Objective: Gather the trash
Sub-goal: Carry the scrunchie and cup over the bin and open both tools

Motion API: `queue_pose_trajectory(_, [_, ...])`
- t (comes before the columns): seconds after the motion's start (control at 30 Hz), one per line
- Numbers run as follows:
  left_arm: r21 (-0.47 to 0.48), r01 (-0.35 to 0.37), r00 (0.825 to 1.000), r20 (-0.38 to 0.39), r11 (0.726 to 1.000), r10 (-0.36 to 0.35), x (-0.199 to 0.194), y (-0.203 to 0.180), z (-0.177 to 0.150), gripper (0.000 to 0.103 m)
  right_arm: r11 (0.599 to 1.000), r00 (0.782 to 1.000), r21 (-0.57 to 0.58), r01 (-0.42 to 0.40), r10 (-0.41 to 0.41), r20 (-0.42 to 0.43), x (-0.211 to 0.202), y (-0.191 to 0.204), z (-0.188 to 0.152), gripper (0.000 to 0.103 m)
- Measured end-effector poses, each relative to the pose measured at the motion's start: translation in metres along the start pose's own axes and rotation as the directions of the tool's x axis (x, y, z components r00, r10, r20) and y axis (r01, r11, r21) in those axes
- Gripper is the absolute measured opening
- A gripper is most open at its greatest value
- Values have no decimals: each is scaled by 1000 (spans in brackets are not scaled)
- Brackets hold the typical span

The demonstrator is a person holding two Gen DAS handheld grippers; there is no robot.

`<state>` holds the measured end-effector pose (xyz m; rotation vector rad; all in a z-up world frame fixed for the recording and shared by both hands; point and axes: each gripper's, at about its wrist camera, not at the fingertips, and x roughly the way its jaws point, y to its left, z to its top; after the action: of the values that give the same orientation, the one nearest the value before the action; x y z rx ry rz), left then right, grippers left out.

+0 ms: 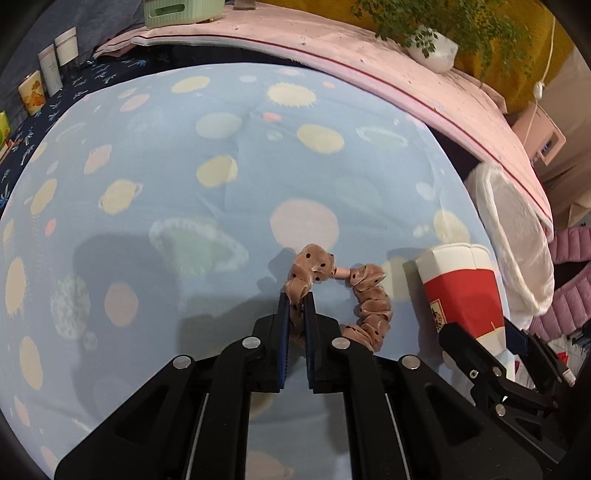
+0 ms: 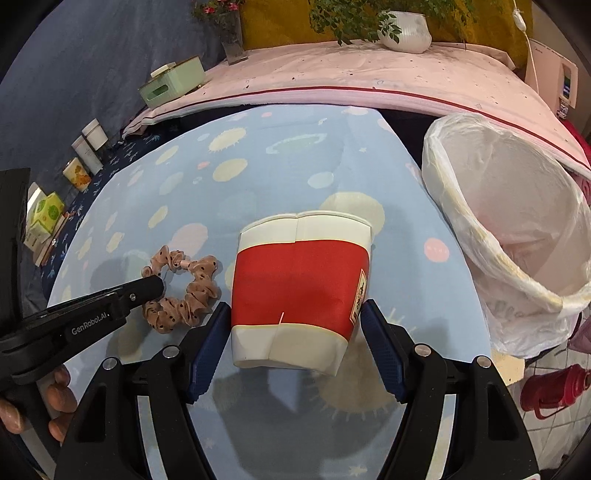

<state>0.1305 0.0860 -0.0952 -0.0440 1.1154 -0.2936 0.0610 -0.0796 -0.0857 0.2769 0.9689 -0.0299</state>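
Note:
A tan scrunchie with dark dots (image 1: 364, 295) lies on the blue planet-print cloth (image 1: 184, 155). My left gripper (image 1: 297, 301) is shut on one side of the scrunchie, low over the cloth. A red and white paper cup (image 2: 299, 295) lies on its side to the right of the scrunchie (image 2: 184, 291). My right gripper (image 2: 295, 314) is open, its jaws on either side of the cup's base. The cup also shows in the left wrist view (image 1: 461, 288). A bin lined with a white plastic bag (image 2: 517, 229) stands at the table's right edge.
A pink raised surface (image 2: 369, 77) runs behind the table with a white plant pot (image 2: 406, 35) and a green tissue box (image 2: 173, 83). Small jars and boxes (image 2: 85, 155) line the left side. A red object (image 2: 554, 387) sits on the floor at right.

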Motion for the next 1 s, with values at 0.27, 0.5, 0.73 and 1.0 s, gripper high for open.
queue_pose_trajectory(0.27, [-1, 11, 1000, -15, 1000, -11, -2, 2, -15, 7, 999, 999, -34, 29, -30, -20, -1, 1, -12, 71])
queue_pose_trajectory(0.5, [3, 8, 1000, -15, 1000, -8, -2, 1, -15, 7, 999, 999, -43, 27, -29, -32, 4, 5, -14, 69])
queue_pose_trajectory(0.73, [5, 11, 1000, 1, 1000, -11, -14, -5, -14, 7, 999, 1000, -33, 15, -15, -9, -8, 2, -12, 68])
queue_pose_trajectory(1.0, [52, 39, 997, 64, 998, -42, -49, -34, -1, 7, 1000, 997, -13, 7, -7, 70, -48, -11, 1, 68])
